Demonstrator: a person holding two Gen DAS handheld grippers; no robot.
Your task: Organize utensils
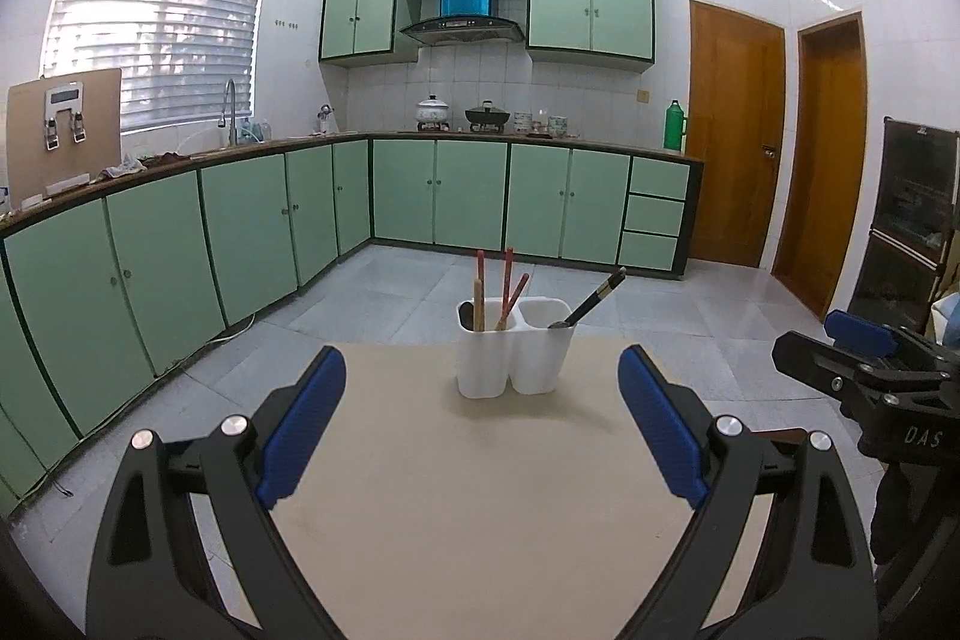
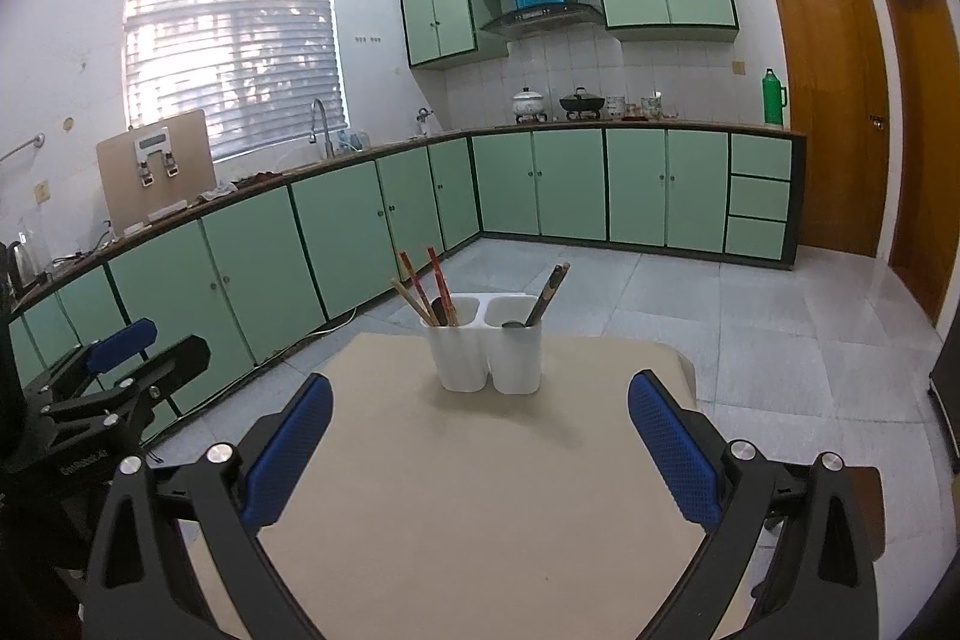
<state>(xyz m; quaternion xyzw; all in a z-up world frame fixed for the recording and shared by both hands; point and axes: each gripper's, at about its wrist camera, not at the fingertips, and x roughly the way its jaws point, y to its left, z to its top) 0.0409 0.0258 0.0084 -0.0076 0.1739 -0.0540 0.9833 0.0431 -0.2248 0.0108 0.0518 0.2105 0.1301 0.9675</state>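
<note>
Left gripper (image 1: 482,421) and right gripper (image 2: 480,451) hover level over the tabletop (image 1: 480,490), jaws spread, empty. White two-compartment holder (image 1: 513,361) stands at the far edge: chopsticks (image 1: 507,283) in left compartment, dark-handled spoon (image 1: 591,298) in right.

Two fisheye views, each looking forward along its own spread blue fingers, low over a beige table (image 1: 480,520) toward the far kitchen corner. Left wrist view set on the left, with the right gripper (image 1: 864,358) at its right edge; right wrist view set on the right, with the left gripper (image 2: 120,364) at its left edge. Shared by both: the white utensil holder (image 1: 513,358) near the far table edge, green cabinets (image 1: 468,196), window, doors
</note>
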